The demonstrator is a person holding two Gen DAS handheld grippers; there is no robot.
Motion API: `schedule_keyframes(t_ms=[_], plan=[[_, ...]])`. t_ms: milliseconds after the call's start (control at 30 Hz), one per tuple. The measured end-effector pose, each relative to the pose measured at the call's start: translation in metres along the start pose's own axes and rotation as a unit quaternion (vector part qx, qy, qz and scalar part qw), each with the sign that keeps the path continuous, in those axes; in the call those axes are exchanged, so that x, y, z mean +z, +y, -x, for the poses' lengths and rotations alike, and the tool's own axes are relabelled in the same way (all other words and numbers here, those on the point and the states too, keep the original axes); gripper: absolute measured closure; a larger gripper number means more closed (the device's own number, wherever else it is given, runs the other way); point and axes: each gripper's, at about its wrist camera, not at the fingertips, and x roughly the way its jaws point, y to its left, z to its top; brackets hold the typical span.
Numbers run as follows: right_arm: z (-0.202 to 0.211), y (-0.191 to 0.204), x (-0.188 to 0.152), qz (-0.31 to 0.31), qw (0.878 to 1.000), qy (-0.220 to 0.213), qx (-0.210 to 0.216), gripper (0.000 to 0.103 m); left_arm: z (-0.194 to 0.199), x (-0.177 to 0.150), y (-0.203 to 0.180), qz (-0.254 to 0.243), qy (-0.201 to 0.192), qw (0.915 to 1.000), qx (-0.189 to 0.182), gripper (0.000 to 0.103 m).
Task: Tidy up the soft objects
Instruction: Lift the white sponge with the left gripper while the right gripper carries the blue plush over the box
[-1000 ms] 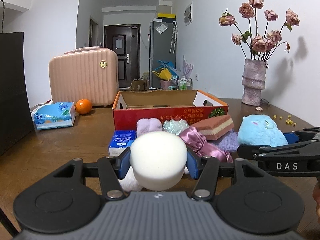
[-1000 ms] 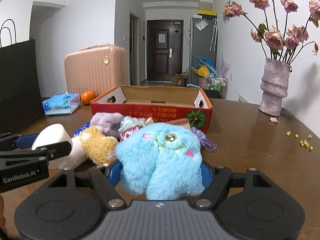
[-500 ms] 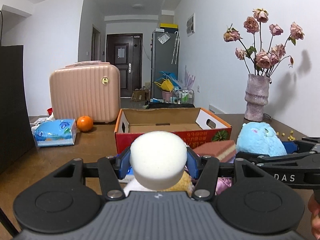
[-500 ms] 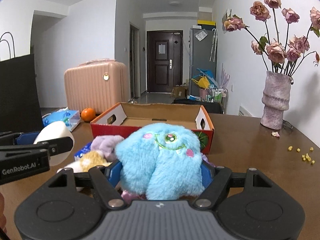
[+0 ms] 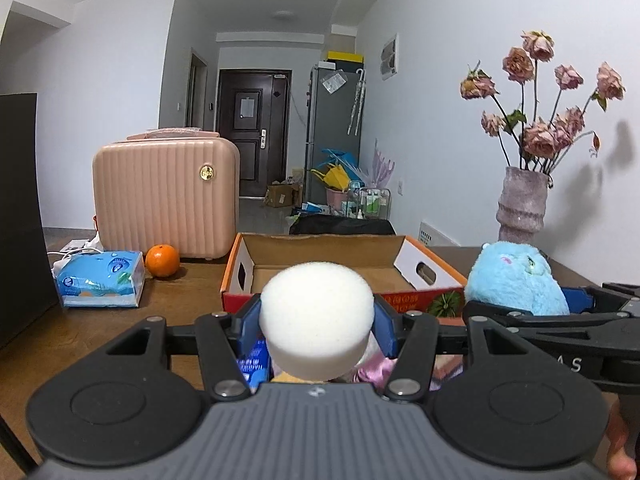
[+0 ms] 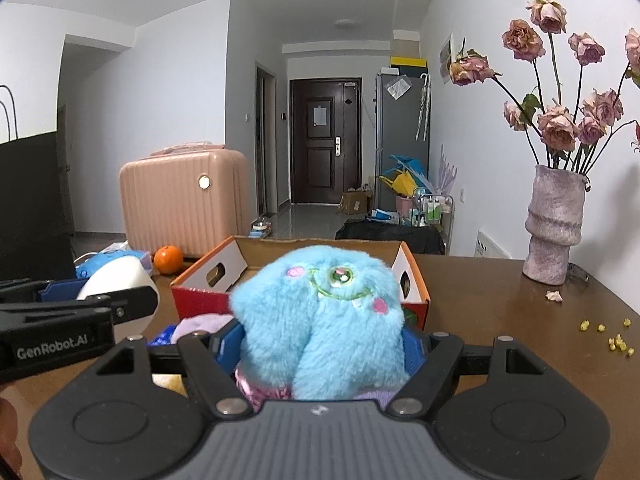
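Both grippers have come up off the pile since a second ago, so the open cardboard box [image 5: 320,250] now sits lower in front of them and more of its bare floor shows. The left gripper [image 5: 316,326] is clamped on a white sponge cylinder [image 5: 316,318], its blue pads pressed into both sides, held above the heap of soft things. Beside it, the right gripper [image 6: 320,354] squeezes a blue plush monster [image 6: 320,320], face toward the camera, just short of the box's near wall. On the wooden table [image 6: 500,300] stand a pink case [image 5: 166,196], an orange [image 5: 162,260] and a vase of dried roses [image 6: 554,224].
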Motion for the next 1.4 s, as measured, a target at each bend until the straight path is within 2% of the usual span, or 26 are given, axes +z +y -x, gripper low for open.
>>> schedule_keyframes(t_ms=[333,967,1400], plan=[[-0.025,-0.003,0.017,-0.008,1.0,-0.011,-0.001,0.029,-0.019,0.02,-0.003,0.012,-0.019,0.9997,0.01,0.046],[-0.082,-0.005,0.048,-0.002,1.0,-0.018,0.002,0.029,-0.078,0.056,0.004,0.035,-0.019,0.998,0.049,0.046],[-0.094,-0.008,0.056,-0.007,1.0,0.007,0.001,0.029,-0.119,0.07,0.008,0.054,-0.014,0.9962,0.066,0.046]])
